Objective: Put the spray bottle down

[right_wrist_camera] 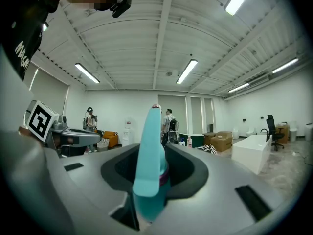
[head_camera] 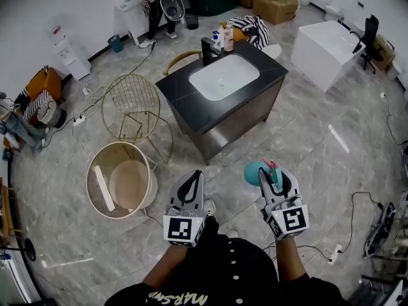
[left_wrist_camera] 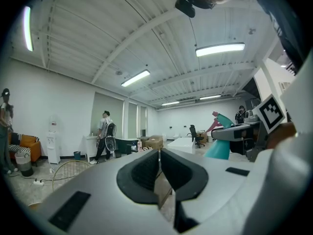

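The right gripper [head_camera: 274, 178] has its fingers clamped on the bottle [head_camera: 257, 171], in mid-air well short of the surface [head_camera: 180, 101], while the left gripper's [head_camera: 195, 178] fingers are together and empty; letting go here would likely drop the bottle onto the floor [head_camera: 306, 145].

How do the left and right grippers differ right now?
The right gripper is shut on the teal spray bottle; the left gripper holds nothing. The right gripper's fingers are spread around the bottle; the left gripper's fingers sit together. Both are held out level, side by side.
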Available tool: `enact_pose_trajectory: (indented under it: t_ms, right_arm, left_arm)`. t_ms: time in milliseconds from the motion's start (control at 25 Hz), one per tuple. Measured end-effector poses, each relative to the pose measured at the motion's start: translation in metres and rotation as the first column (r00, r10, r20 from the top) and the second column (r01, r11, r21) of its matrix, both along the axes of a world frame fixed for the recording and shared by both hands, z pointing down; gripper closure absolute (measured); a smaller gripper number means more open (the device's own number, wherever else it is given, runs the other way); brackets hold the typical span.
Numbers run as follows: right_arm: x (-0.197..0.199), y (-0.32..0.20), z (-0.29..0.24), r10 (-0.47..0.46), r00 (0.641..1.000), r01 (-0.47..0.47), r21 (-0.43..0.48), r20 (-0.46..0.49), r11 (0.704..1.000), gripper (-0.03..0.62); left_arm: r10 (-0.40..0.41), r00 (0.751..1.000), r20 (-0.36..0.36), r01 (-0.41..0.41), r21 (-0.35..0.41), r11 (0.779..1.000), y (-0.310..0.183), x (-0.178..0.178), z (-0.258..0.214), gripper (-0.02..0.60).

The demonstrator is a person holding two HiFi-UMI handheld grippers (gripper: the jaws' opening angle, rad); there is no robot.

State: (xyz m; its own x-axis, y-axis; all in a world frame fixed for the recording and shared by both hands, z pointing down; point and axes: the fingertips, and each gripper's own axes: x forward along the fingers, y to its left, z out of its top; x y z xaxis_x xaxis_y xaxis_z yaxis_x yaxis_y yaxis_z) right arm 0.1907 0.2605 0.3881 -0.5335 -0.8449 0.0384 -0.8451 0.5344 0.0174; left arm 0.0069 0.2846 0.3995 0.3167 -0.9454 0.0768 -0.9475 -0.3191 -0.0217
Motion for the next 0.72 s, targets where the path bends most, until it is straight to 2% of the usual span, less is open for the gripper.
enact_pose_trajectory:
  t_ms: [720]
  right_arm:
    - [-0.046,-0.118,-0.007,0.05,0.999,-0.05,0.01,-0.003,0.999,0.473]
  left_arm:
    - [0.052,0.998,-0.022,-0.051,0.03,0.998,-0.128,-0.047,-0.008,0.56]
